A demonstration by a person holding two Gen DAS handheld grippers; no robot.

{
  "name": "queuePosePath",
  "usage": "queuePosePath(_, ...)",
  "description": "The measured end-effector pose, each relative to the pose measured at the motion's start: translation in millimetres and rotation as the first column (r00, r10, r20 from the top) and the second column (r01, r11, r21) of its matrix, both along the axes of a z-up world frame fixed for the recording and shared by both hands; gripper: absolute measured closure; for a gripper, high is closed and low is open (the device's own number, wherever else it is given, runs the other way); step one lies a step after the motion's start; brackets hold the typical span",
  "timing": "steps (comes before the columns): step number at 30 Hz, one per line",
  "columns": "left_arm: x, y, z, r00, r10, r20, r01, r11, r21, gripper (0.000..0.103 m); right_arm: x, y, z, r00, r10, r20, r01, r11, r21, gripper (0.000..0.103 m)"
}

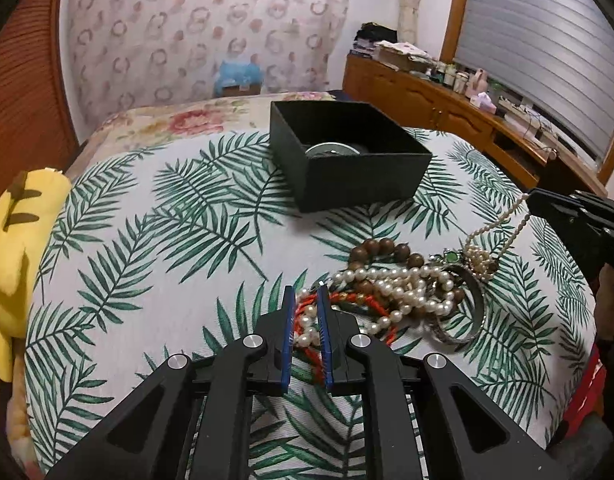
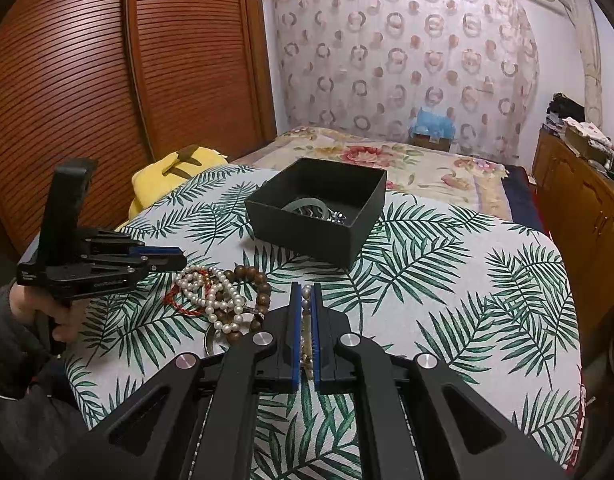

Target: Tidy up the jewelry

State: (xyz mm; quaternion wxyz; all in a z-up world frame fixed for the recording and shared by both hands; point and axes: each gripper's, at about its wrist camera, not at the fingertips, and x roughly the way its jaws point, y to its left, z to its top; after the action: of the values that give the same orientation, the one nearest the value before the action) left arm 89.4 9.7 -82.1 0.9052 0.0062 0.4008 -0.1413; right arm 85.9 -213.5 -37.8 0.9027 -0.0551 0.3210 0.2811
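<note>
Surface: leaf-print cloth point(image 1: 195, 240) covers the support carrying the jewelry; a flower-print bed point(image 2: 387, 156) lies beyond it.
Box: black open box point(image 1: 347, 160) stands on the far part of the cloth, well apart from the heap; a pale green bangle point(image 2: 307, 204) and a small metal piece lie inside.
Jewelry heap: tangled pile point(image 1: 403, 292) of white pearl strands, brown wooden bead bracelet point(image 1: 387, 250), red cord point(image 1: 347, 300) and a grey metal bangle point(image 1: 473, 312), lying on the near part of the cloth.
Surroundings: yellow plush toy point(image 1: 15, 260) at the cloth's left edge; slatted wooden wardrobe doors point(image 2: 87, 80); patterned curtain point(image 2: 387, 60); wooden dresser point(image 1: 447, 108) with clutter under a shuttered window.
Obstructions: nothing lies between heap and box.
Left gripper point(image 1: 307, 292): jaws narrow, closed on pearls and red cord at the heap's left end, which show between the blue pads; tips low on the pile.
Right gripper point(image 2: 306, 292): jaws fully closed, clamping a fine pearl strand point(image 1: 503, 220) that runs taut from its tips down into the heap's right side.
Hand: left hand point(image 2: 47, 312) in a dark sleeve grips its handle.
</note>
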Motion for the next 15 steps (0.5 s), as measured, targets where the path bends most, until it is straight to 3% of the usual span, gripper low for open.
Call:
queuePosePath(3,1.1,2.4,-1.3,1.0,0.01,-0.003,-0.01,1.0,0.0,0.09,-0.4,0.9,-1.7,1.0,0.001,-0.002,-0.001,1.0,-0.002,0.098)
queuePosePath(6,2.1,3.5,0.2,1.0,0.009,-0.002,-0.009,1.0,-0.002,0.08,-1.0,1.7,-3.3,1.0,0.003,-0.004,-0.003,1.0,-0.002,0.098)
queuePosePath(15,-22.5,-5.8,4.8,0.999,-0.046,0.004,0.046,0.999,-0.006,0.079,-1.3,-1.3,-10.2,1.0,0.003,-0.015,-0.003,1.0,0.001,0.098)
